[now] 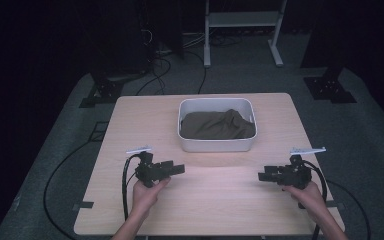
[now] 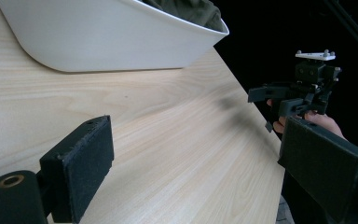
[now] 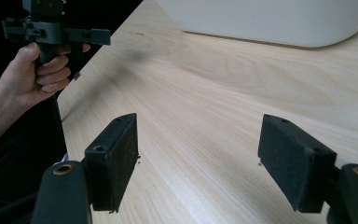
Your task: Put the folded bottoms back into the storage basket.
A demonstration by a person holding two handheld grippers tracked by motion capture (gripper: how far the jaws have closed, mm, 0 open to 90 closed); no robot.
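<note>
Both claws hung low over the near worktop (image 1: 215, 200), jaws spread, nothing between them: left claw (image 1: 179, 169) and right claw (image 1: 263, 175) pointed inward at each other, likely a ready stance before reaching in. Bare wood lay between them. The white tub (image 1: 216, 146) stood beyond both claws, roughly midway between them and well apart from either. The brown cloth (image 1: 216, 125) lay crumpled inside it, below the rim, contained and untouched.
</note>
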